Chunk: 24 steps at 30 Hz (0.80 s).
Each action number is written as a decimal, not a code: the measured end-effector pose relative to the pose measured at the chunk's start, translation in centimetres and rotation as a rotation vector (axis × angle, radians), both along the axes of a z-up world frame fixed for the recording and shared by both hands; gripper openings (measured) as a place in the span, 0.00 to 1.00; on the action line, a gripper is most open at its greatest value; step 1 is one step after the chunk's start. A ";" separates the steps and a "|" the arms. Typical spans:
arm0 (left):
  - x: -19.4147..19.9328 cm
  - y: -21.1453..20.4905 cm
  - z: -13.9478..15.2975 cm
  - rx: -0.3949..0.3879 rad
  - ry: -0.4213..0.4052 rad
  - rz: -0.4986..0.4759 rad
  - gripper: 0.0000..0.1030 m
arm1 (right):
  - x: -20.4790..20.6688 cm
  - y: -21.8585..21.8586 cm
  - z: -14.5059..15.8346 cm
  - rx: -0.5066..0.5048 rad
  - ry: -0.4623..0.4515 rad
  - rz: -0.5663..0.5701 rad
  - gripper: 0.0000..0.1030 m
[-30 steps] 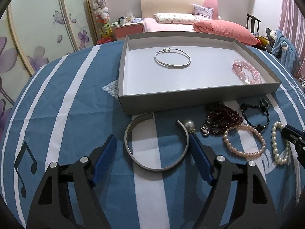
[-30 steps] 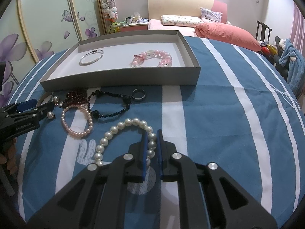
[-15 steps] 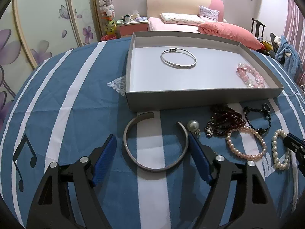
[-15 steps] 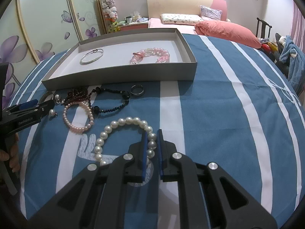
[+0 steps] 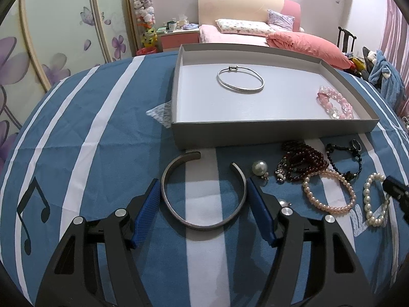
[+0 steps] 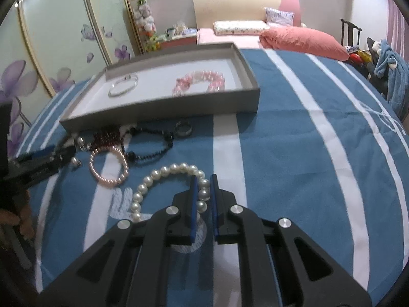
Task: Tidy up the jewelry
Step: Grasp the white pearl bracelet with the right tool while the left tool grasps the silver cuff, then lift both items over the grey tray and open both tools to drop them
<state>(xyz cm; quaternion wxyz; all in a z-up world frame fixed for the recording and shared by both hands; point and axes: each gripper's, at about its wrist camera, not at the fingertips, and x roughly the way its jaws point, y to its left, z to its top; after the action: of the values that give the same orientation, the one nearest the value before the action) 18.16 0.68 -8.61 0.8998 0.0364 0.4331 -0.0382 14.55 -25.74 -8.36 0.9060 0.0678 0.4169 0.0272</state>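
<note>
A silver open cuff lies on the blue striped cloth. My left gripper straddles it, and both blue pads rest against its sides. My right gripper is shut on the white pearl bracelet, with pearls pinched between its pads. The grey tray holds a thin silver bangle and a pink bead bracelet. In front of the tray lie a pearl earring, a dark red bead bracelet, a black bead bracelet, a pink pearl bracelet and a ring.
The round table's cloth is bare to the left of the tray and on the right half in the right wrist view. A bed, a wardrobe and a chair with clothes stand behind the table.
The left jaws have narrowed from well outside the cuff until they reach its sides. The right gripper has kept its hold on the white pearls and tilted slightly.
</note>
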 end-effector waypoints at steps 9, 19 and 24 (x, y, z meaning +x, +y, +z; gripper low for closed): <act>-1.6 1.4 0.6 -0.047 -0.032 0.037 0.65 | -1.5 0.1 3.3 0.078 -0.144 0.013 0.10; -4.7 0.8 2.8 -0.056 -0.190 0.031 0.65 | -2.4 1.6 5.0 0.101 -0.237 0.038 0.10; -6.2 -0.1 4.0 -0.047 -0.283 0.024 0.65 | -2.8 2.4 5.6 0.083 -0.276 0.042 0.10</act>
<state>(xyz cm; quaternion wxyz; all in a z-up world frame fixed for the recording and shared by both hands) 11.97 0.61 -4.64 0.9529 0.0150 0.3011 -0.0323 11.72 -23.35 -2.78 0.9503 0.0921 0.2885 0.0726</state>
